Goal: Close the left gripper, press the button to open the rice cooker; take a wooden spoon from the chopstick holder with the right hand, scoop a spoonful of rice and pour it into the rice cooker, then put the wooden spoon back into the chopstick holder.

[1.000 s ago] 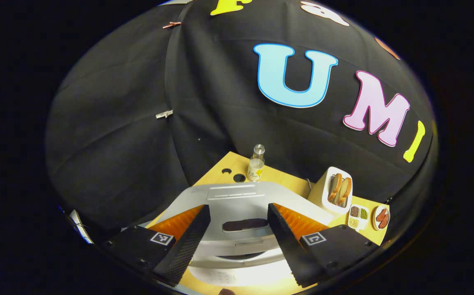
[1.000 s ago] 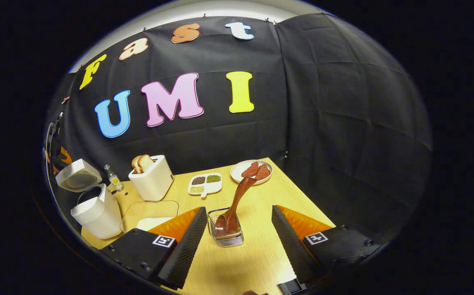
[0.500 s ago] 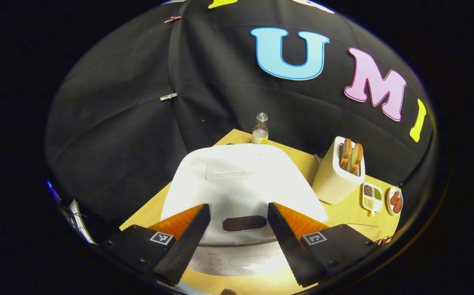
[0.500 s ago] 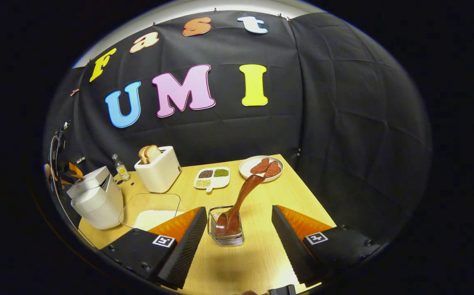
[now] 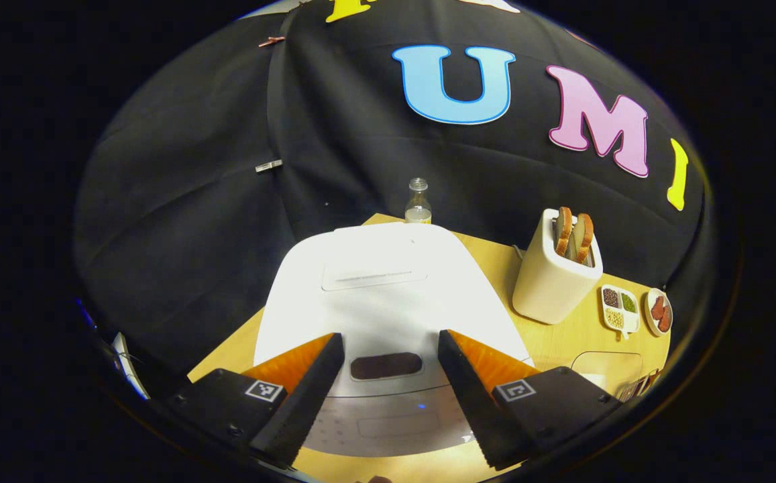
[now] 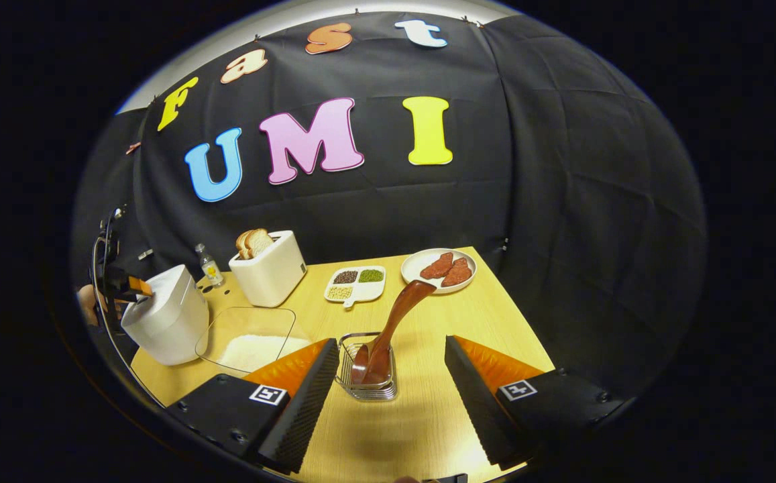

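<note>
The wooden spoon (image 6: 391, 329), likely light, stiff and smooth, leans bowl-down in the chopstick holder (image 6: 369, 382), best pinched mid-handle; both the right gripper (image 6: 388, 396) and left gripper (image 5: 388, 396) have fingers apart, holding nothing.

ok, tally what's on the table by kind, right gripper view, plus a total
Appliances: 2, rice cooker and toaster
Dishes: 2, divided dish and meat plate
Bottles: 1, small bottle
Rice trays: 1, clear tray
Holders: 1, chopstick holder
Utensils: 1, wooden spoon
Total: 8
</note>
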Available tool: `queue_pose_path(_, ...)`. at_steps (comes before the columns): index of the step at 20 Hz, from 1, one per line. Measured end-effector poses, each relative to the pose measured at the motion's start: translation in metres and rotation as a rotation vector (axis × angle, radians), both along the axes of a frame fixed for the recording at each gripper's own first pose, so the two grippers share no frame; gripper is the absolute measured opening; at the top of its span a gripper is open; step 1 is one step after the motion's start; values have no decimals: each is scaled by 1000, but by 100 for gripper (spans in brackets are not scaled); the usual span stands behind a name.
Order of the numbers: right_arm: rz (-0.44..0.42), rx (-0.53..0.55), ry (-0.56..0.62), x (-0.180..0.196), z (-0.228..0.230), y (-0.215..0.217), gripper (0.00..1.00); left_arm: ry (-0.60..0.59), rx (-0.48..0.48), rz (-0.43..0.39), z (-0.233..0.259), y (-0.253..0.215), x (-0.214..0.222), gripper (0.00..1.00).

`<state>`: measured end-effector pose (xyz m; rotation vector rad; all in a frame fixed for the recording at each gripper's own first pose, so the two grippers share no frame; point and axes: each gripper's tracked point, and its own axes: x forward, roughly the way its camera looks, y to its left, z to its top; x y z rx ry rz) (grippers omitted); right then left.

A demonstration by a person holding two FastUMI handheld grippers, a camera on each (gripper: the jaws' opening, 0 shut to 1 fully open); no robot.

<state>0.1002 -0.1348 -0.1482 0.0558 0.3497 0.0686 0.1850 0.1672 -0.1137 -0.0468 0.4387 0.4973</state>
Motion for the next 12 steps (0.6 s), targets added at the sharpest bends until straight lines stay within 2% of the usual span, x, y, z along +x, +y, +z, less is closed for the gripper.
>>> queue_pose_path(4,6,7,-1,-6,-4,-1,99,16,-8,-2,-2,-2,1,100)
queue_pose_path(8,-29,-5,-30,-25,4,-2,99,14,-1,-60,2,-9,-3,100)
queue_pose_path(12,-77,-23,-73,-49,26,5,99,-126,30,-127,45,-19,-24,96)
